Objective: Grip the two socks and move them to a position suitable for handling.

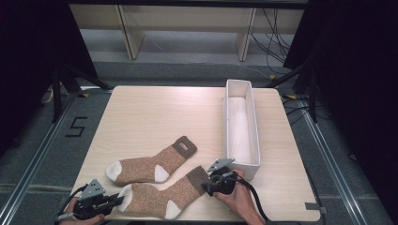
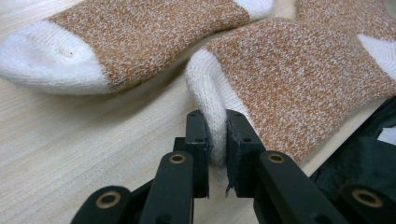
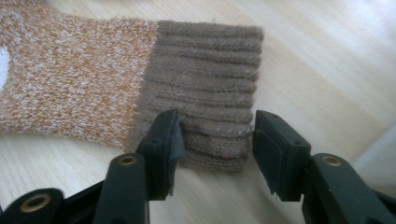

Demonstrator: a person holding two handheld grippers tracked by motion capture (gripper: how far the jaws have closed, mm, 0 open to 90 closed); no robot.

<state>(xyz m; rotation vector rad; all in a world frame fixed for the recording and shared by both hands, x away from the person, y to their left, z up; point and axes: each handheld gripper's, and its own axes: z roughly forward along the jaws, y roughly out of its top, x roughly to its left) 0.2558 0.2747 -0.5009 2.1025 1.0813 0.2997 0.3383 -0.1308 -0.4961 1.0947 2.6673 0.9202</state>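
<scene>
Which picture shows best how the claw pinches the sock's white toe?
The left gripper view: its jaws are shut on the near sock's white toe. The high view shows that toe small beside the left gripper; the right gripper view shows its brown cuff.

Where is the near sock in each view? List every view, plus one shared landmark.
High view: near sock bottom centre, by the table edge.
Left gripper view: right of centre, white toe pinched in the jaws.
Right gripper view: upper left, brown cuff between open jaws.
Shared: light wooden table.

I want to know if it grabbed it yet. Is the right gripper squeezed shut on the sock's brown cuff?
No, the right gripper has its jaws apart on either side of the near sock's brown cuff.
</scene>
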